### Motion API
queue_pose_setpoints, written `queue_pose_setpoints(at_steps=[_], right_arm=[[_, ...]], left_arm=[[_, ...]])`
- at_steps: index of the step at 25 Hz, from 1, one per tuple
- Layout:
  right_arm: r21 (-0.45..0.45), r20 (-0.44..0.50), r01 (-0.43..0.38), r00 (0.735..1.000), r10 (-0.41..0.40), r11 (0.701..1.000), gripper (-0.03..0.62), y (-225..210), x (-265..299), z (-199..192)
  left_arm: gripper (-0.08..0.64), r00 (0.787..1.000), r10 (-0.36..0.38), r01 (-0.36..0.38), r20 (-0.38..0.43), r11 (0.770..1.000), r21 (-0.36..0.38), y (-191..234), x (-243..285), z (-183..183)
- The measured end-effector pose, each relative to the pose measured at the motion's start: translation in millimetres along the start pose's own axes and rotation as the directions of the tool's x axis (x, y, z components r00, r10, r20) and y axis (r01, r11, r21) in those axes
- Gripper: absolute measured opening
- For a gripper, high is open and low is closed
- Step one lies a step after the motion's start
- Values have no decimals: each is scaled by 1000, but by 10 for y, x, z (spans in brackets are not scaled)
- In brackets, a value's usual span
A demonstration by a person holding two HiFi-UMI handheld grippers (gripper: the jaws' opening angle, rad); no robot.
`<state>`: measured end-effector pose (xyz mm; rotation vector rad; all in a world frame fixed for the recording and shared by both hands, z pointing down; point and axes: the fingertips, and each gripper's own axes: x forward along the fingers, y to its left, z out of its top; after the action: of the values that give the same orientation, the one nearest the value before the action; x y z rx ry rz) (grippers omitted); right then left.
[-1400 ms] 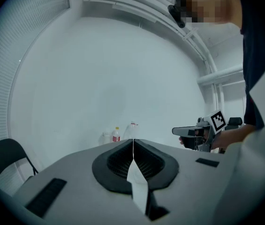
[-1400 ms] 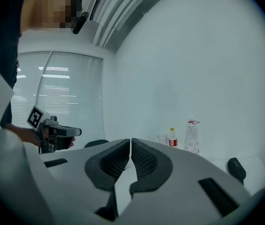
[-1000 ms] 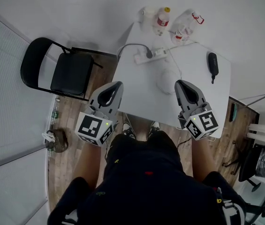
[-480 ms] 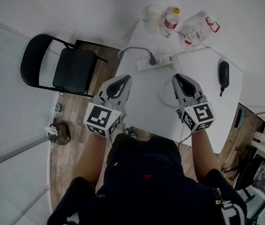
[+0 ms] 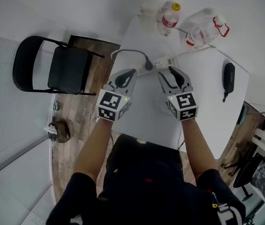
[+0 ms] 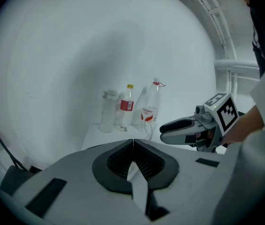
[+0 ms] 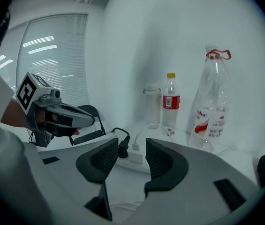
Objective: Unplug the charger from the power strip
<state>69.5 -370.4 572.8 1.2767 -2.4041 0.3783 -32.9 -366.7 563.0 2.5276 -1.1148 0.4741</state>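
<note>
A white power strip (image 5: 159,63) lies at the far side of the white table (image 5: 207,111), with a black plug (image 5: 148,65) and its dark cable at the left end. In the right gripper view a small white charger (image 7: 136,149) sits in the power strip (image 7: 137,159) beside the black plug (image 7: 122,147). My right gripper (image 5: 169,72) hovers just short of the strip; its jaws are opening with nothing between them. My left gripper (image 5: 128,73) is level with it to the left, its jaws shut and empty (image 6: 133,142).
A red-labelled bottle (image 5: 168,17), a large clear bottle (image 5: 206,28) and a pale container (image 5: 148,9) stand behind the strip. A black oblong device (image 5: 229,77) lies at the table's right. A black folding chair (image 5: 52,69) stands left of the table.
Both grippers have moved forward and down over the table toward the power strip. The right gripper's jaws have gone from shut to open.
</note>
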Motion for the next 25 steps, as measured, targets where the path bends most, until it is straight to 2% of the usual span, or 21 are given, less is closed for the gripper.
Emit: queue_pose_setpoints(at_steps=[3,7,13,16,18,20,25], right_arm=[[6,-45,18,999,-18,1000,203,-61,227,-175],[18,-70,31,997,-30,999,212,-72,421,-309],[37,-77,45,996,-42,998,210,-80,528,-384],[35,-67,51,997,-48,998,209,-95,538,-376],[34,-63,63,996,-60,997,178,-112,535,-375],[36,-63,69,996,-67,997,173,-118,535,-375],[38,-3,87,996,-87,995,170,-145,391,-169]], left_arm=[[23,999,-1,-1,-48,999,-38,87,254,-211],[23,998,1,-9,-70,995,-102,170,422,-379],[23,997,-5,-5,-80,993,-118,173,502,-469],[23,997,-2,-5,-74,996,-93,169,513,-461],[23,998,1,-7,-68,996,-88,167,509,-465],[23,998,3,-8,-64,996,-91,169,505,-468],[23,994,-7,3,-111,999,-33,164,524,-494]])
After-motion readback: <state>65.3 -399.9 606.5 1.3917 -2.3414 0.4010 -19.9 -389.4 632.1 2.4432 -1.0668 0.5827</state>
